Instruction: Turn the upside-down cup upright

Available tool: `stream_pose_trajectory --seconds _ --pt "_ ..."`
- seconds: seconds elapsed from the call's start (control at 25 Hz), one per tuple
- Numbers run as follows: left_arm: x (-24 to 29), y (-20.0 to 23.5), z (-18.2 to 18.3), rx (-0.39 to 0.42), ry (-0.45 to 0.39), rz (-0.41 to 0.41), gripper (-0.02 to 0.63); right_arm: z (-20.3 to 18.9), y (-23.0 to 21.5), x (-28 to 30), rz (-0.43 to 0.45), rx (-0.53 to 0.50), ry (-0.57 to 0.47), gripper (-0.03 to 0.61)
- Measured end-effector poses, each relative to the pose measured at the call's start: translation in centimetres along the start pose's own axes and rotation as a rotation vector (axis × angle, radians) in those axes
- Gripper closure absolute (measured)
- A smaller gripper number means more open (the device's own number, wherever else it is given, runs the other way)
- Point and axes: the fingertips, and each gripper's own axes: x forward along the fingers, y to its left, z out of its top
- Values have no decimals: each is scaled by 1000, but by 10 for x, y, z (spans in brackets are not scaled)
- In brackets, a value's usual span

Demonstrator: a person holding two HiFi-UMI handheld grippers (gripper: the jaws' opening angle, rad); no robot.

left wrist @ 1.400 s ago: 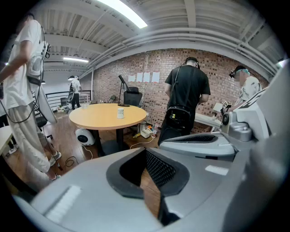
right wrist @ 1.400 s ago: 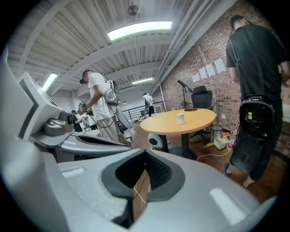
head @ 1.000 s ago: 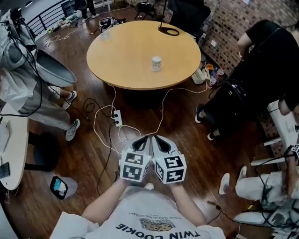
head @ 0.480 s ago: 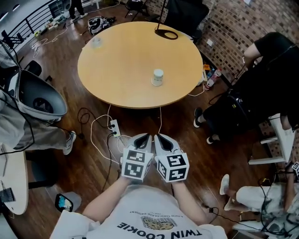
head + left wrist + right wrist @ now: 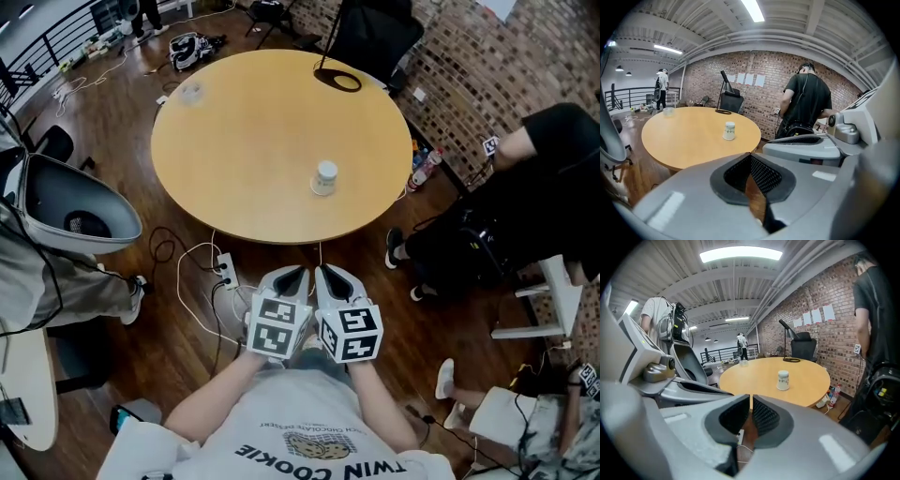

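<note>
Over on the round desk (image 5: 244, 141), near its close edge, the cup (image 5: 325, 177) stands mouth-down, well apart from me. My left gripper (image 5: 289, 275) and right gripper (image 5: 329, 274) hang side by side, jaws together, empty. Risk: arrive with jaws unopened and I'd bump that light cup off the edge.

The cup (image 5: 325, 177) is white with a faint green print, on a pale tan wooden surface (image 5: 244, 122). The left gripper (image 5: 289, 276) and right gripper (image 5: 328, 275) are light grey with black dotted pads and black-and-white square markers. The floor (image 5: 178, 361) is dark brown planks, the wall (image 5: 469, 56) red brick
</note>
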Motion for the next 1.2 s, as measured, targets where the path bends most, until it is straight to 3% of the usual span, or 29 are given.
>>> stream_pose_trajectory --seconds 0.32,0.72,1.08,1.2 --pt "36 27 24 -10 1 28 611 22 -30 46 26 3 -5 551" --pt "115 73 71 -46 9 133 611 61 -100 135 77 -54 24 491" --pt "161 105 89 -113 50 241 611 76 -158 209 73 -104 89 337" --pt "170 113 95 -122 65 277 611 75 -164 232 93 -135 120 316"
